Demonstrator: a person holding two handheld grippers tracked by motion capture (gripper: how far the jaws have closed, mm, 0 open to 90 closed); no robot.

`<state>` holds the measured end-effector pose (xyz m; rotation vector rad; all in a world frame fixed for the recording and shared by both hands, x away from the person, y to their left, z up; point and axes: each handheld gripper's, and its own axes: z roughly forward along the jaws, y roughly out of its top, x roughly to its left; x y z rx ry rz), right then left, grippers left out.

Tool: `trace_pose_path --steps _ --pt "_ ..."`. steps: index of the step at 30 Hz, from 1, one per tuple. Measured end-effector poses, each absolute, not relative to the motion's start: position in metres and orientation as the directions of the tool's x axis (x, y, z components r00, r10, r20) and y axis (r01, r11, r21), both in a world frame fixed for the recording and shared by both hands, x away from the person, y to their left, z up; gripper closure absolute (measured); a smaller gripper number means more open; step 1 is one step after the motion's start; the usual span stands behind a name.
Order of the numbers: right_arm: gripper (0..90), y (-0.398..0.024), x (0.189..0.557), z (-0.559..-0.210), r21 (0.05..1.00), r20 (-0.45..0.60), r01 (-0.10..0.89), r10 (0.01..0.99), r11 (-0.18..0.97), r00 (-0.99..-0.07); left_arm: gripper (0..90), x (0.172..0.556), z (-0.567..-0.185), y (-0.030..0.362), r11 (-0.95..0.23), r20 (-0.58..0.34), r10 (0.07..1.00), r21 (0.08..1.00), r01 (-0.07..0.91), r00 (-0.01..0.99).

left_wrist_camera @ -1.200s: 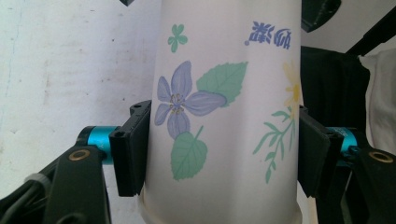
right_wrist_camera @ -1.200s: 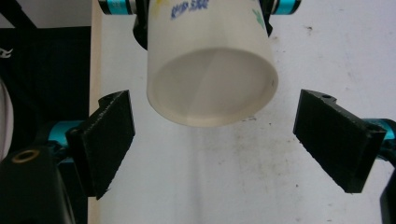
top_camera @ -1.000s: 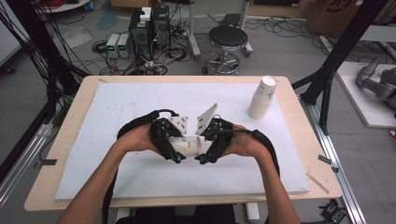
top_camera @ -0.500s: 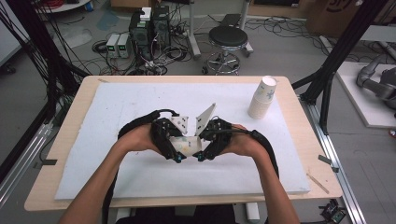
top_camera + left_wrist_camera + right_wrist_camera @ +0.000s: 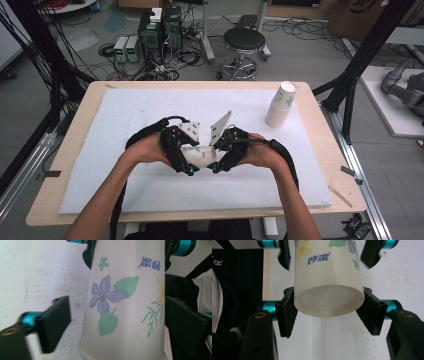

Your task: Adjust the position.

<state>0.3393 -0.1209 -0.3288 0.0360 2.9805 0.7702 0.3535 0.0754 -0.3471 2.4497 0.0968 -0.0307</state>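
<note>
A: Big to small, what's there?
B: White foam board [image 5: 125, 190], a stack of paper cups [image 5: 280, 105] standing far right, one flowered paper cup [image 5: 200, 156] lying midway between both hands.
A: Who has it?
B: Right gripper [image 5: 328, 312] is clamped on its rim end; left gripper [image 5: 117, 322] has just been opening, cup between its jaws, unpressed. Looks like a handover; next, back the left away.

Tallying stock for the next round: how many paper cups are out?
2 at least: one cup between the grippers, one stack at the table's far right, which may hide several nested cups.
</note>
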Motion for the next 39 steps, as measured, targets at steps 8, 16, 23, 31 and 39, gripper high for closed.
trace_pose_path --steps 8,16,23,31,39 --pt "37.1 -0.125 0.342 -0.33 0.51 -0.052 0.02 0.054 0.86 -0.997 7.8 0.35 -0.343 0.088 -0.696 -0.043 0.065 0.713 0.077 0.997" --pt "37.2 -0.148 0.343 -0.334 0.607 -0.015 0.061 0.088 0.793 -0.996 7.8 0.339 -0.347 0.121 -0.539 -0.031 0.12 0.838 0.091 0.992" --pt "37.2 -0.161 0.341 -0.341 0.691 -0.019 0.073 0.119 0.719 -0.993 7.8 0.333 -0.355 0.138 -0.419 -0.008 0.164 0.904 0.077 0.986" --pt "37.2 -0.173 0.339 -0.356 0.775 0.032 0.103 0.124 0.623 -0.992 7.8 0.329 -0.371 0.148 -0.317 -0.023 0.21 0.944 0.09 0.977" --pt "37.2 -0.182 0.337 -0.368 0.838 0.062 0.125 0.136 0.531 -0.989 7.8 0.327 -0.384 0.154 -0.25 -0.057 0.217 0.962 0.112 0.975"
